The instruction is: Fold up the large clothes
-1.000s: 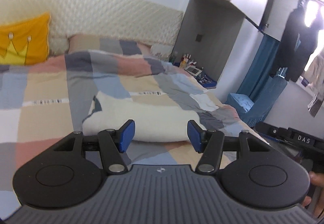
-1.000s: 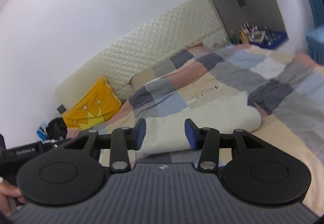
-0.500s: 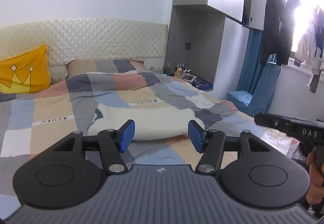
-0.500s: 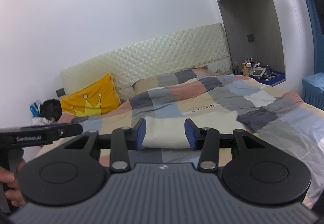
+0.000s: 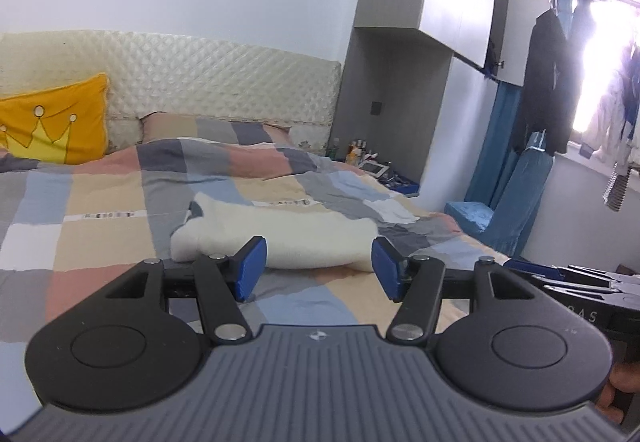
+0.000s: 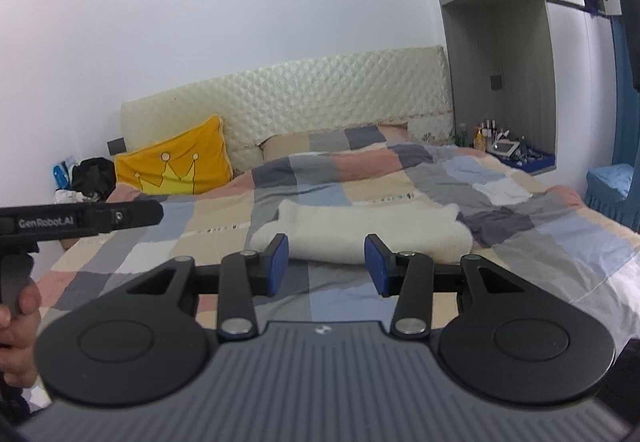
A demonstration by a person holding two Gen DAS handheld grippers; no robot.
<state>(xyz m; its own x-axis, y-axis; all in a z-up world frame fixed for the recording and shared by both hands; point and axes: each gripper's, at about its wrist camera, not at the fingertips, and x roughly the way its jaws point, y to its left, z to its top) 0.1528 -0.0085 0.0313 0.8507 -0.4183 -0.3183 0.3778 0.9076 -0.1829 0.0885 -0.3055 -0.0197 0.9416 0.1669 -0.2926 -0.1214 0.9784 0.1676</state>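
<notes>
Two hand-held grippers face a bed, each seen from its own wrist camera. The left gripper (image 5: 318, 266) has its jaws standing apart with nothing between them; the right gripper (image 6: 326, 264) likewise has its jaws parted and empty, somewhat narrower than the left. Neither touches any cloth.

The task's thing is a cream garment (image 5: 280, 238), a thick, fleecy piece lying in a long, loosely folded bundle across the bed (image 5: 100, 234), toward the foot edge nearest the cameras and roughly midway between the bed's two side edges. Its near edge is rounded and plump, like a doubled-over fold. At its left end a dark lining or collar (image 5: 195, 209) peeks out (too small to tell which).

It looks soft, limp and bulky, probably light for its size. It would likely sag and drape when lifted, so taking it at two points, one near each end of the near edge, seems the sensible hold. The fuzzy surface should grip well against the blue pads (image 5: 250, 268), though a thick fold may need wider jaws.

The patchwork quilt (image 6: 440, 178) under it is smooth, wrinkled cotton in grey, peach, blue and beige squares. Behind stand a quilted cream headboard (image 6: 320, 98) and a yellow crown cushion (image 6: 176, 162).
</notes>
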